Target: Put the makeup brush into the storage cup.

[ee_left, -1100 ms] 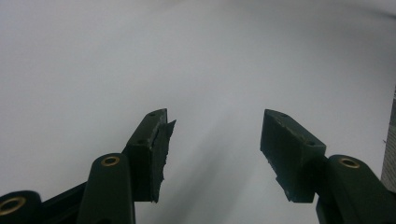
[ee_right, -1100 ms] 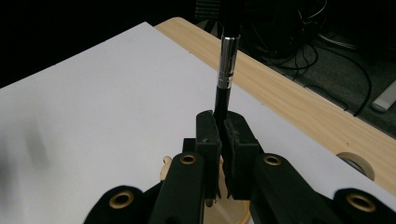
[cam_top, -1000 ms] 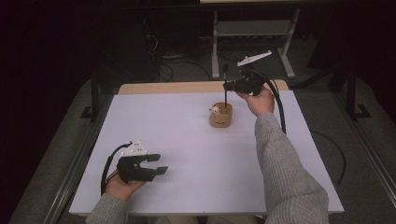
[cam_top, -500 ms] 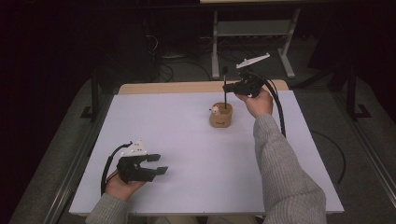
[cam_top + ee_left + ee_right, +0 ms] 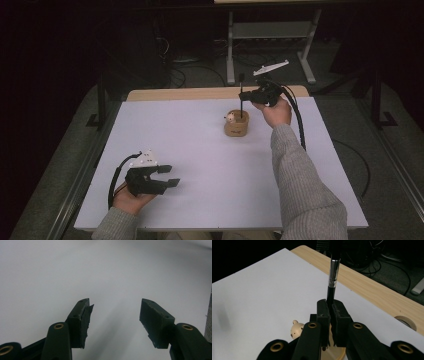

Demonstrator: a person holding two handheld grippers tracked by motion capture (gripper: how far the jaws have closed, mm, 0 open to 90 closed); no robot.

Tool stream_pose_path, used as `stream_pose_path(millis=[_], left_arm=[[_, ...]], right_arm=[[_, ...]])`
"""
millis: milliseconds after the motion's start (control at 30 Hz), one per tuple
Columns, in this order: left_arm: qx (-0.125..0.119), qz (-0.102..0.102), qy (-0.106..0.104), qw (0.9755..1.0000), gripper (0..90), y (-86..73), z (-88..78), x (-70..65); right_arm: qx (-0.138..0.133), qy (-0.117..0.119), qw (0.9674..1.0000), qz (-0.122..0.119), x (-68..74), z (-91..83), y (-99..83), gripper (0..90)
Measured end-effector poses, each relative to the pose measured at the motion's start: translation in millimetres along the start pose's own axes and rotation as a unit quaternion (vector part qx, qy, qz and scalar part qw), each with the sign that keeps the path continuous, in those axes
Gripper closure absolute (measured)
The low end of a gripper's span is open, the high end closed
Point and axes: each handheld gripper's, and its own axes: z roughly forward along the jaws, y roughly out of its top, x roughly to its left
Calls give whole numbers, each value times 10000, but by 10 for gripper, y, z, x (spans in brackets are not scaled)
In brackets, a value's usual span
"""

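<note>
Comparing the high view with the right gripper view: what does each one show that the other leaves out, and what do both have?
High view: the left hand-held gripper, open, low over the white table sheet, and grey-sleeved arms. Right gripper view: the silver metal band on the thin black brush. Both: the right hand-held gripper shut on that brush, upright over the round wooden holder with its small bear figure.

I see open surface (image 5: pixel 210 165) across the middle — only the wooden holder (image 5: pixel 236 125) with its upright brush (image 5: pixel 241 97) obstructs.
</note>
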Motion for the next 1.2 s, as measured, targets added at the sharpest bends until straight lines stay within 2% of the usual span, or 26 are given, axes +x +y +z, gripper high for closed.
stream_pose_path(millis=[533, 667, 700, 767, 800, 867, 967, 1000, 1200], left_arm=[[22, -10, 13, 10000, 407, 0, -4, -1], [6, -4, 24, 10000, 407, 1, -8, -1], [1, -46, 8, 10000, 407, -3, -4, -4], [10, -41, 10, 10000, 407, -2, -6, -3], [20, -18, 14, 10000, 407, -1, -7, 0], [19, -7, 17, 10000, 407, 1, -6, 0], [28, -6, 15, 10000, 407, 3, -5, -2], [29, -5, 13, 10000, 407, 2, -3, -2], [30, -7, 11, 10000, 407, 2, -5, -1]], right_arm=[[-23, 19, 10000, -33, -11, 56, -49, 844], [-79, 25, 10000, 5, -12, 70, -74, 844], [-52, 43, 9999, 77, -6, 72, -77, 844], [-64, -17, 10000, -45, -26, 91, -104, 843], [-52, 13, 10000, 84, -15, 87, -110, 844], [-47, 13, 9999, 124, -20, 98, -131, 843], [-47, 7, 9999, 147, -25, 110, -154, 843], [-65, -5, 10000, 53, -40, 117, -165, 843], [-36, 22, 10000, 80, -26, 145, -178, 841]])
